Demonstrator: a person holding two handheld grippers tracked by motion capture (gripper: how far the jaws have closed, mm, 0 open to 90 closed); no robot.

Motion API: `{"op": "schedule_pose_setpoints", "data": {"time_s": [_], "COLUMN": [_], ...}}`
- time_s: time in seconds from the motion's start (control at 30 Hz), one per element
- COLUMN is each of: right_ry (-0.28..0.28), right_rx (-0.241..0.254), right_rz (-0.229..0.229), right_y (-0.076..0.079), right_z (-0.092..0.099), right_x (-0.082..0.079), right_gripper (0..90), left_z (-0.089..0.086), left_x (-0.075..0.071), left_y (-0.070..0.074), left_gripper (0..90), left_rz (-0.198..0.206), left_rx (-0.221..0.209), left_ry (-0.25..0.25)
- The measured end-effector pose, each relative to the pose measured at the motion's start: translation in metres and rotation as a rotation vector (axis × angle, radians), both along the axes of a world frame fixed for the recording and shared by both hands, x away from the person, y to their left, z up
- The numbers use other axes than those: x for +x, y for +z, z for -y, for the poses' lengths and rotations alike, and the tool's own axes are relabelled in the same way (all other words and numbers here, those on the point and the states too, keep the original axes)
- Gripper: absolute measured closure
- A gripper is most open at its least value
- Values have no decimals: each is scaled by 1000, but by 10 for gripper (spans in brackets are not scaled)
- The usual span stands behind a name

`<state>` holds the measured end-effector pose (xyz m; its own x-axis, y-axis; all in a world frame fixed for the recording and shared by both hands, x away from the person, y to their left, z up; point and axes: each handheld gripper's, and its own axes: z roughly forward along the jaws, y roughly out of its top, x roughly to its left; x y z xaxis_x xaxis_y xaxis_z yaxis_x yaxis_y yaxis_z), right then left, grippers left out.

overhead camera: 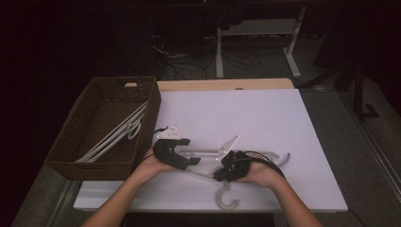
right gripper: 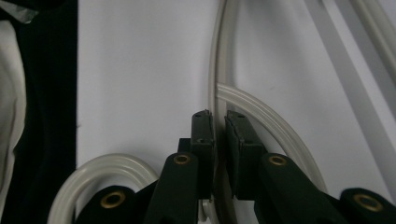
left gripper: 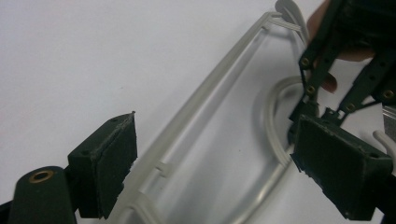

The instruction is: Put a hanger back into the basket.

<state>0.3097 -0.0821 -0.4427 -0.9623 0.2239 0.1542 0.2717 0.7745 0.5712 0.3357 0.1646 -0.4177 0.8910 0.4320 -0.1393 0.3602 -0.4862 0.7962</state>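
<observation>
- Plastic hanger (overhead camera: 208, 161) lies flat on the surface (overhead camera: 246, 113), easy to pinch.
- Right gripper (right gripper: 219, 123) fingers clamp its neck.
- Left gripper (left gripper: 210, 158) fingers gape astride its bar, gripping nothing.

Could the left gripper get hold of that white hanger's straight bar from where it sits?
Probably yes. The left gripper has its jaws wide open with the hanger's straight bar lying between them on the white table. The right gripper, shut on the hanger's neck, sits off to one side.

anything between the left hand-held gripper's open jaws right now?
Yes. In the left gripper view the white hanger's straight bar runs across the gap between the left hand-held gripper's open jaws; the pads are not pressing on it.
</observation>
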Motion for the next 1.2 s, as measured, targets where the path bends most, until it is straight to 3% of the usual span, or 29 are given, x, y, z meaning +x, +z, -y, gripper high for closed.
{"op": "schedule_pose_setpoints", "data": {"time_s": [0.13,0.17,0.27,0.37,0.5,0.67,0.8,1.03,1.2], "right_ry": [-18,-31,-94,-182,-352,-523,-613,-704,-716], "right_rx": [8,19,61,101,111,98,53,-15,-32], "right_rz": [1,6,13,37,78,148,179,174,148], "right_y": [-3,-1,9,21,28,32,29,17,12], "right_z": [2,4,15,33,62,96,112,133,141], "right_x": [-6,-7,-7,-7,-5,-2,4,13,15], "right_gripper": [795,761,768,803,877,892,892,892,892], "left_z": [1,1,1,2,3,5,9,13,14], "left_x": [0,0,-1,-1,-2,-4,-6,-8,-8], "left_y": [0,1,1,0,0,-1,-4,-6,-8], "left_gripper": [134,134,134,135,134,136,137,138,139], "left_rz": [2,4,5,6,3,4,1,-3,-5], "left_rx": [1,1,4,9,9,17,37,52,56], "left_ry": [-5,-9,-15,-24,-39,-66,-89,-116,-122]}}
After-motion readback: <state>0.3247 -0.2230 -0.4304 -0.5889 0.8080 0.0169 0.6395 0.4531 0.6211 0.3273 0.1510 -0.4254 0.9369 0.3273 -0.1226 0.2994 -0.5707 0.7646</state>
